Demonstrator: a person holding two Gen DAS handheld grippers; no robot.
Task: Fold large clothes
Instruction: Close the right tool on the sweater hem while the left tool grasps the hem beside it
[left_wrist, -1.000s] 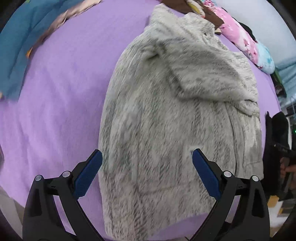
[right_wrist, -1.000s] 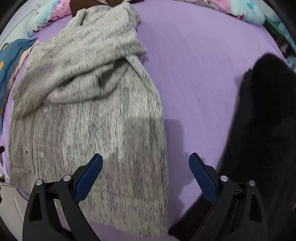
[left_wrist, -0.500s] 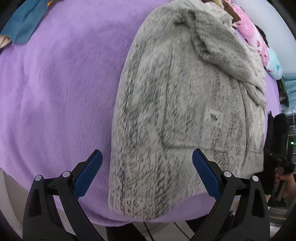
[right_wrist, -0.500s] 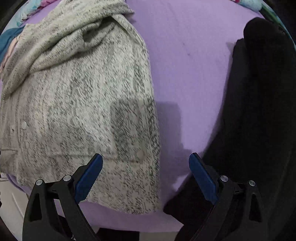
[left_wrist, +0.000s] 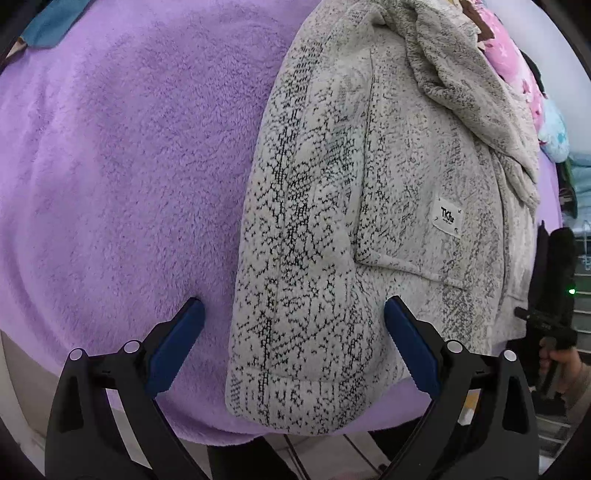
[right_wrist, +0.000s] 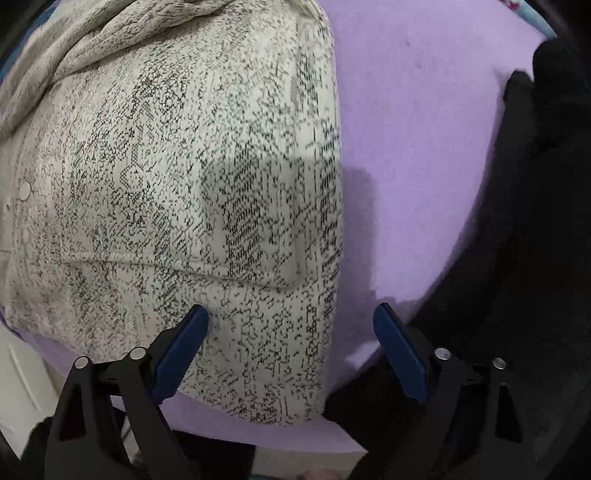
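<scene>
A large grey-and-white fleece jacket (left_wrist: 369, 192) lies flat on a purple blanket (left_wrist: 122, 166), its hem at the near edge of the bed. It has a small white label (left_wrist: 446, 220) and snap buttons. My left gripper (left_wrist: 293, 343) is open, its jaws straddling the jacket's lower left corner just above the fabric. In the right wrist view the same jacket (right_wrist: 177, 192) fills the left half; my right gripper (right_wrist: 290, 350) is open over its lower right corner. Neither gripper holds anything.
A black garment (right_wrist: 524, 258) lies on the blanket (right_wrist: 413, 129) to the right of the jacket. Pink and light-blue clothes (left_wrist: 517, 74) are piled at the far right, a teal cloth (left_wrist: 51, 22) at the far left. The bed edge and floor are just below.
Both grippers have moved down and closer to the jacket's hem corners; the jacket now looks much larger in both views. Jaws stay open.
</scene>
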